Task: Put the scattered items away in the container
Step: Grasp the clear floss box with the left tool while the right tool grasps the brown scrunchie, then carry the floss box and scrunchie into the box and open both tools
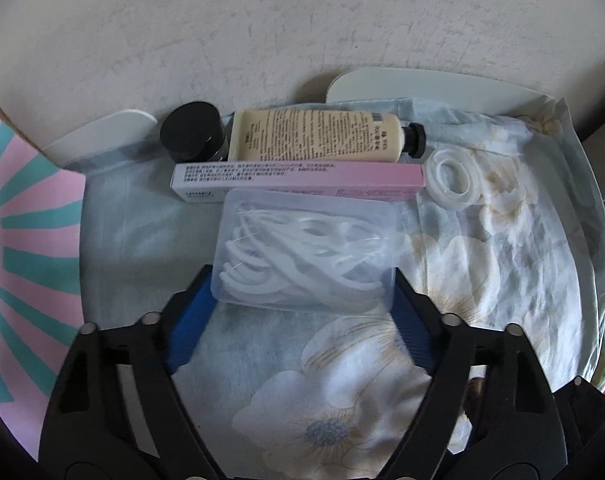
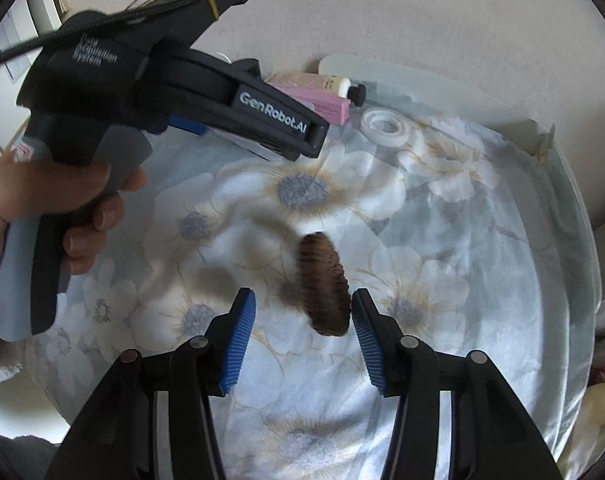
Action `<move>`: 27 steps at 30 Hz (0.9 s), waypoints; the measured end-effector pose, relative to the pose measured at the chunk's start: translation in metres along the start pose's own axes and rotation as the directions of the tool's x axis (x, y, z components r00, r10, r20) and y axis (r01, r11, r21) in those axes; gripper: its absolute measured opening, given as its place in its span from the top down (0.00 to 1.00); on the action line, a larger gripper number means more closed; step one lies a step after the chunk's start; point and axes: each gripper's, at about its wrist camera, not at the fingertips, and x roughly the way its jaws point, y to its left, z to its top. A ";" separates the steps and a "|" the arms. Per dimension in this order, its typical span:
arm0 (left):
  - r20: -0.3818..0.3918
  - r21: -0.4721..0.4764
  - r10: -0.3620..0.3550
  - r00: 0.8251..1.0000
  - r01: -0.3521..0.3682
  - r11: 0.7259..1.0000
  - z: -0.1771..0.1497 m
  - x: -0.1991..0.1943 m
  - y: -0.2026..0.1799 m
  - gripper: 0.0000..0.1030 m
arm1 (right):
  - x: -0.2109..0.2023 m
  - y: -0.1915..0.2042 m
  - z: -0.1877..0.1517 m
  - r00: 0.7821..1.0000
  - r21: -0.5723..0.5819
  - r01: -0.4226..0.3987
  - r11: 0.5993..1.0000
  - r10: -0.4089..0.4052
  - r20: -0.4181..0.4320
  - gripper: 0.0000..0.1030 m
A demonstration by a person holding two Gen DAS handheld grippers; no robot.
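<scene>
Fingers of your left gripper (image 1: 302,292) flank the clear box of floss picks (image 1: 306,252), one blue pad at each near corner; whether the pads press on it or stand just off it, you cannot tell from this view. At 12 o'clock from the box, touching it, lies the pink carton (image 1: 298,178), and beyond that the cream tube (image 1: 314,136) with its black cap pointing to 3 o'clock. The black jar (image 1: 192,132) sits at 11 o'clock and the white rings (image 1: 456,180) at 2 o'clock. All rest on floral cloth (image 1: 482,264) lining the pale container (image 1: 422,84).

Your right gripper (image 2: 304,320) stands spread and holds nothing. A blurred brown brush (image 2: 324,288) lies on the cloth between the fingertips, nearer the right one. At 10 o'clock your hand (image 2: 30,216) grasps the other gripper's handle.
</scene>
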 end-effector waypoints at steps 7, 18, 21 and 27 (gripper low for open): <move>0.009 -0.051 -0.031 0.999 0.031 0.998 -0.006 -0.008 0.009 0.23 | -0.005 -0.010 0.001 0.999 0.046 -0.047 0.998 0.047 0.003 0.87; 0.107 -0.015 -0.092 0.990 0.095 0.995 -0.011 -0.080 0.002 0.23 | -0.047 -0.029 -0.001 0.986 0.154 -0.150 0.977 0.137 0.092 0.89; 0.134 -0.024 -0.140 0.981 0.144 0.989 -0.010 -0.118 0.015 0.23 | -0.070 -0.016 0.003 0.983 0.138 -0.151 0.979 0.134 0.121 0.89; 0.203 -0.035 -0.088 0.975 0.097 0.995 -0.033 -0.197 0.060 0.23 | -0.107 0.008 0.046 0.969 0.068 -0.176 0.982 0.161 0.188 0.89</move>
